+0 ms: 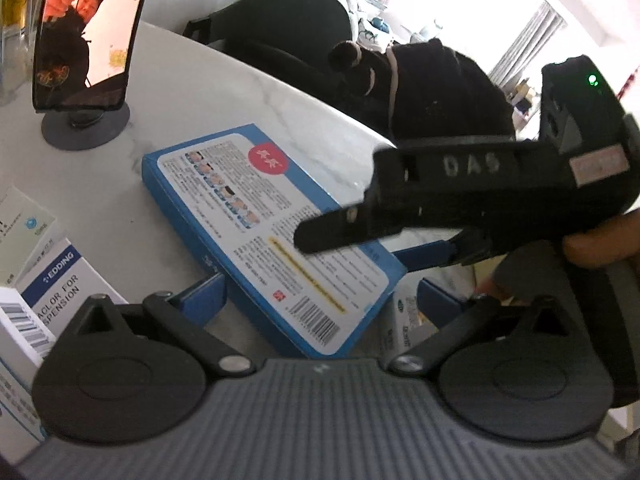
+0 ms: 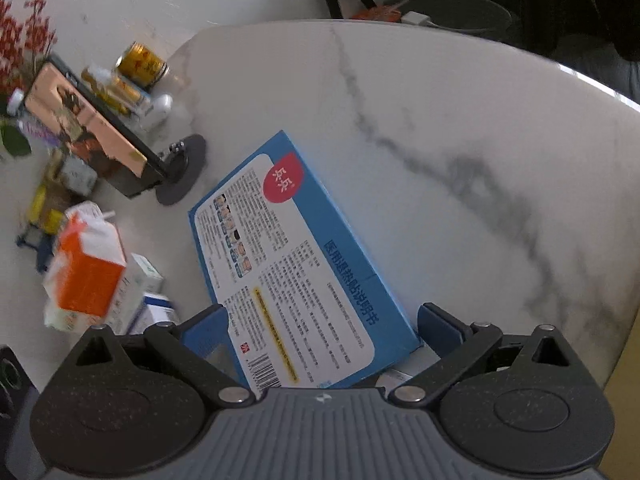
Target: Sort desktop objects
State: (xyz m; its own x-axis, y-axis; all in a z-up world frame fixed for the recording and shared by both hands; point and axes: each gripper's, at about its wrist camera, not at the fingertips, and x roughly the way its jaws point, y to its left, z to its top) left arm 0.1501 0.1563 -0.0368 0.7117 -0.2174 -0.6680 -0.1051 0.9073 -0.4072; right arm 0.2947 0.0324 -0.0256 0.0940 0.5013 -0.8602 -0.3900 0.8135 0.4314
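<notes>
**Blue box between both pairs of jaws on the marble bench**

Left wrist view: The left gripper is seen with its jaws apart, one blue pad on each side of the blue box, whose near corner lies between them. Whether the pads touch the box cannot be told. The box lies flat on the bench, label side up. The right gripper crosses above the box's right end and hides it. A phone on a stand stands at the far left, and white boxes are cut off by the left edge.

Right wrist view: The right gripper is seen with its jaws apart, flanking the near end of the blue box; contact cannot be confirmed. An orange-and-white carton at the left is blurred. Beyond it, the phone on a stand and a gold can are seen.
</notes>
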